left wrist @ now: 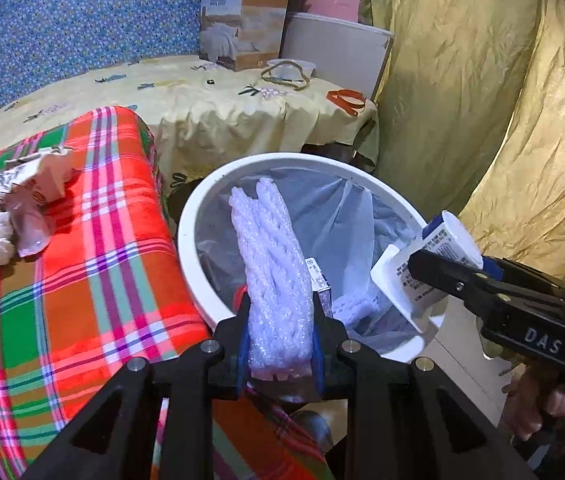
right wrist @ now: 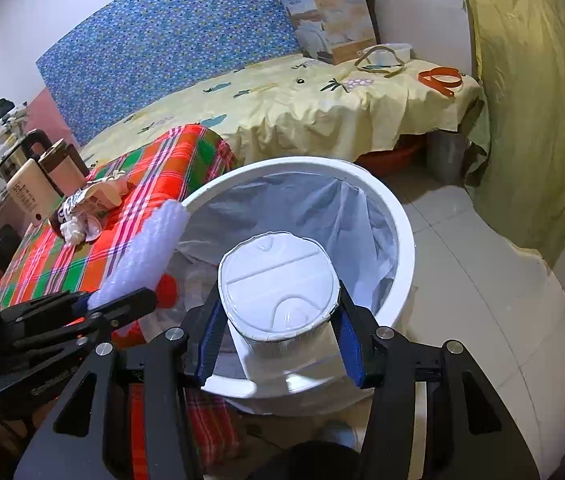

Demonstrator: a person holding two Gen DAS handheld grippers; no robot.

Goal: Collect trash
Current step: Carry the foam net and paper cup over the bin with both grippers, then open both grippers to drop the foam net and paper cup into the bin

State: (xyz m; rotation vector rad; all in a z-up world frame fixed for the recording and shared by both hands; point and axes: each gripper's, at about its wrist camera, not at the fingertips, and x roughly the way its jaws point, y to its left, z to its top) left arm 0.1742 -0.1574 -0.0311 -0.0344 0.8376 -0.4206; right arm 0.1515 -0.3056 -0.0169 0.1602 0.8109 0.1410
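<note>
The left tongs are clenched on a strip of white foam wrap, and the right tongs grasp a white foil-lidded cup, both over the lined white trash bin on the tiled floor. At nine o'clock a plaid-covered counter bears crumpled wrappers; at twelve o'clock stands a yellow-sheeted bed, and at three o'clock an olive curtain.

Cardboard box on yellow bedsheet

"DAS" on the right tongs, other print unreadable
</note>
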